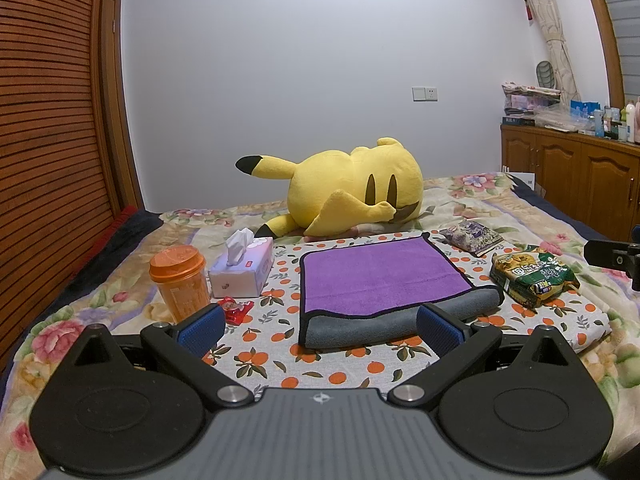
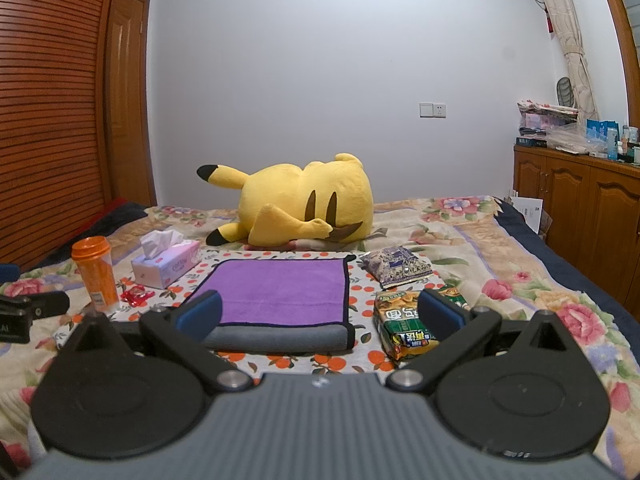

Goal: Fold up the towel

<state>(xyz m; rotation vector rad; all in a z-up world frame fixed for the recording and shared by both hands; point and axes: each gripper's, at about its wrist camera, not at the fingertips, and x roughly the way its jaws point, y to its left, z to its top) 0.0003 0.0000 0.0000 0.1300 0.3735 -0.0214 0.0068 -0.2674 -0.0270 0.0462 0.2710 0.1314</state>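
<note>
A purple towel (image 1: 376, 276) with a grey underside and black trim lies on an orange-print cloth (image 1: 280, 364) on the bed. Its near edge is folded back, showing a grey band (image 1: 396, 320). My left gripper (image 1: 320, 330) is open and empty, just in front of that near edge. In the right wrist view the towel (image 2: 276, 292) lies ahead and slightly left, its grey band (image 2: 280, 338) nearest. My right gripper (image 2: 320, 318) is open and empty, its left finger by the towel's near left corner, its right finger over a green snack bag (image 2: 404, 328).
A yellow plush toy (image 1: 352, 188) lies behind the towel. An orange cup (image 1: 182, 284), a tissue box (image 1: 242, 268) and a red wrapper (image 1: 236, 308) sit left. A purple snack packet (image 1: 472, 238) and the green snack bag (image 1: 532, 278) sit right. Wooden cabinets (image 1: 580, 184) stand far right.
</note>
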